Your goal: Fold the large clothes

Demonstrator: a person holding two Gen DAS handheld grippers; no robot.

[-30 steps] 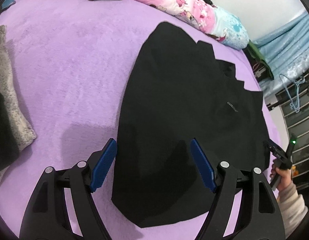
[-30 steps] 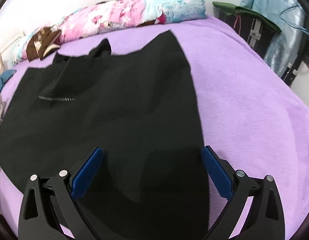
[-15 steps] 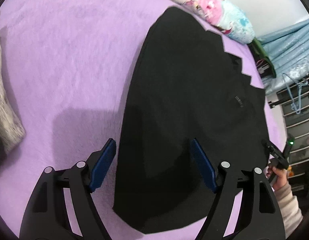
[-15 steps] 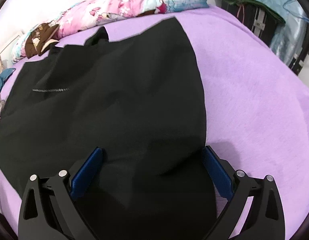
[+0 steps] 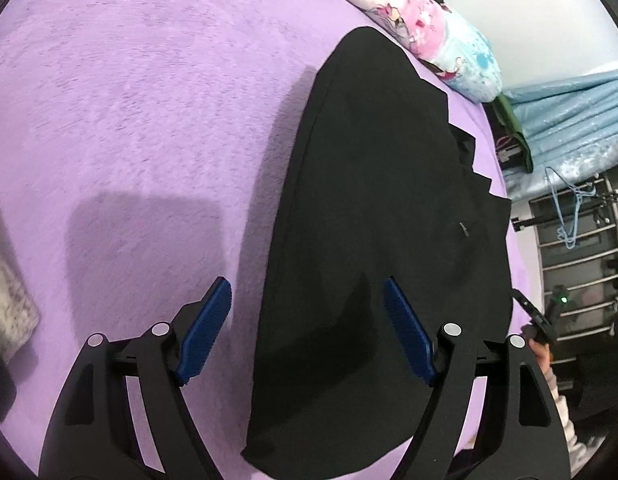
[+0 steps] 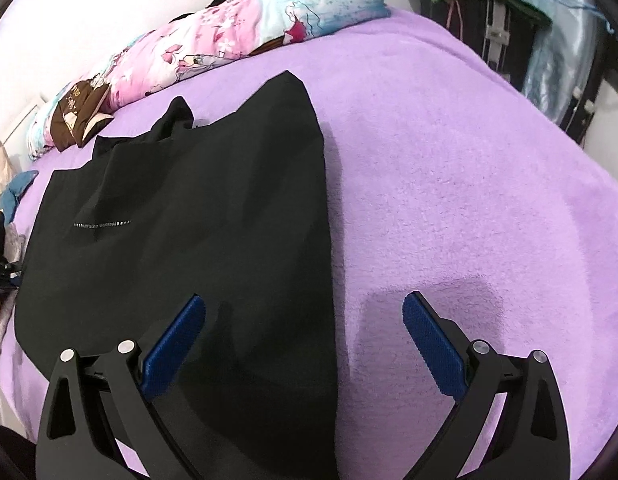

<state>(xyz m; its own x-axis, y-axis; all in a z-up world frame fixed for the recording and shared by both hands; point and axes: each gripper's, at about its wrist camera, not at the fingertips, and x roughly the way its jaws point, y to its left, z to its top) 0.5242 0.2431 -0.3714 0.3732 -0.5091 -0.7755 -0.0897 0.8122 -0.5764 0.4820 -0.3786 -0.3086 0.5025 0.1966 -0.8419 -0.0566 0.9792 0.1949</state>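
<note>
Between each wide-open, empty tool's (image 5: 307, 328) (image 6: 305, 340) pads runs a side edge of the flat black fabric garment (image 5: 381, 216), so you can pinch both for folding.

The black garment (image 6: 181, 232) lies flat and spread out on the purple bed (image 6: 449, 168), with a thin line of small pale letters across it.

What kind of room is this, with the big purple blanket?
Most likely a bedroom. A black garment lies spread on a purple fleece blanket that seems to cover a bed, a rolled pink and blue cartoon quilt sits along the wall, and a blue clothes hanger hangs on a rack.
</note>
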